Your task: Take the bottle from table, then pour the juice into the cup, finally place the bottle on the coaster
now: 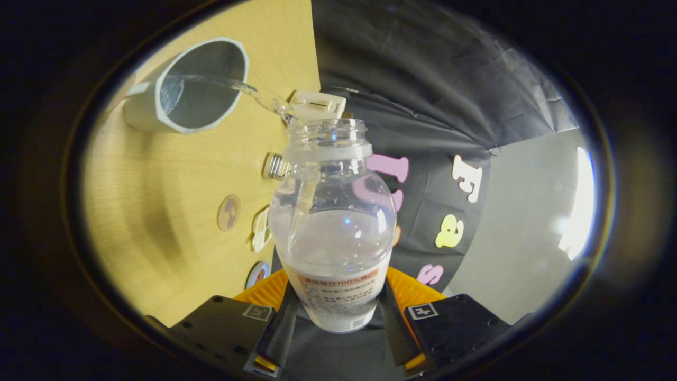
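My gripper (338,312) is shut on a clear plastic bottle (333,222), both fingers pressing its labelled lower part. The bottle is uncapped and tipped over sideways, so the whole scene looks rotated. A thin stream of clear liquid (254,92) runs from its mouth into a pale grey faceted cup (185,87) standing on the wooden table (158,201) beyond the fingers. Liquid has pooled inside the cup. Some clear liquid still sits in the bottle. A round coaster (229,212) lies on the table between the cup and my fingers.
A bottle cap (275,166) lies on the table near the bottle's neck. A small white box (317,104) sits by the table's edge behind the bottle mouth. Two more flat discs (261,229) (258,274) lie near the table edge. Black cloth wall stands behind.
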`<state>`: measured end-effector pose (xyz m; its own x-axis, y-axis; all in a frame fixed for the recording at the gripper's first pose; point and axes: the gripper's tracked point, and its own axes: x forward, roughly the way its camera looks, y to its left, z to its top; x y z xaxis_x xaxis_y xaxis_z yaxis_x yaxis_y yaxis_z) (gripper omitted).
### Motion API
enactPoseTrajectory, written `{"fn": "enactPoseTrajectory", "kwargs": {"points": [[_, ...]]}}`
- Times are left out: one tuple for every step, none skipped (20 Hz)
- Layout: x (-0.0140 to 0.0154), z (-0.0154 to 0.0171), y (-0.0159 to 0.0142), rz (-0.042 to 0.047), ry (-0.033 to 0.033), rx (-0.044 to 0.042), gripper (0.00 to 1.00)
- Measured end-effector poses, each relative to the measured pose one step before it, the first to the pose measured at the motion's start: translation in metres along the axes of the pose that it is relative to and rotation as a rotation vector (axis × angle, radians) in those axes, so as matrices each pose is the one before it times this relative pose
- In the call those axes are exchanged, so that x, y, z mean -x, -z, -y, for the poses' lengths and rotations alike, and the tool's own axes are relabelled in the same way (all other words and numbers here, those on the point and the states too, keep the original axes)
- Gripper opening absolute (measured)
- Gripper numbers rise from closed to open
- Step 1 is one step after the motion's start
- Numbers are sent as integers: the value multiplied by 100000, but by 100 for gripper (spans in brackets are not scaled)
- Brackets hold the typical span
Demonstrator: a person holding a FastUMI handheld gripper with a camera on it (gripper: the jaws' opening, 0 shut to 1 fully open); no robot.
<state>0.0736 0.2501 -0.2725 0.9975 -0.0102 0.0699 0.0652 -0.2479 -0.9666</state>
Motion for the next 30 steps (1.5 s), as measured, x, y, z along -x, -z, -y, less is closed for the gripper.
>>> {"fn": "enactPoseTrajectory", "kwargs": {"points": [[-122,107,-7,252,435,474,77],[40,285,-37,399,643,661,77],[-315,164,-76,363,513,912,77],[40,316,-14,371,770,918,77],[-26,226,-96,371,522,695,77],[-46,156,9,174,401,434,77],[130,233,96,284,519,413,77],[25,255,-14,226,749,607,77],[-293,181,-4,96,623,580,77],[-95,223,43,4,402,488,77],[-72,47,132,-137,363,388,77],[58,211,34,46,382,489,77],[88,261,65,94,492,584,77],[-81,162,126,261,444,530,77],[-75,194,-44,252,362,547,77],[-121,161,45,115,381,507,77],[-131,213,-28,205,298,332,77],[-88,187,75,60,208,170,77],[-8,269,50,33,279,258,77],[-128,208,120,347,336,364,77],[-32,324,2,247,359,519,77],[102,261,-32,417,412,519,77],[-37,263,109,204,389,546,77],[9,248,108,217,436,555,77],[-253,275,-15,259,614,547,77],[-141,231,-69,158,349,503,77],[-43,242,-58,254,704,404,77],[-58,196,84,165,337,423,77],[-43,265,-71,199,560,566,77],[27,92,-60,423,418,517,77]]}}
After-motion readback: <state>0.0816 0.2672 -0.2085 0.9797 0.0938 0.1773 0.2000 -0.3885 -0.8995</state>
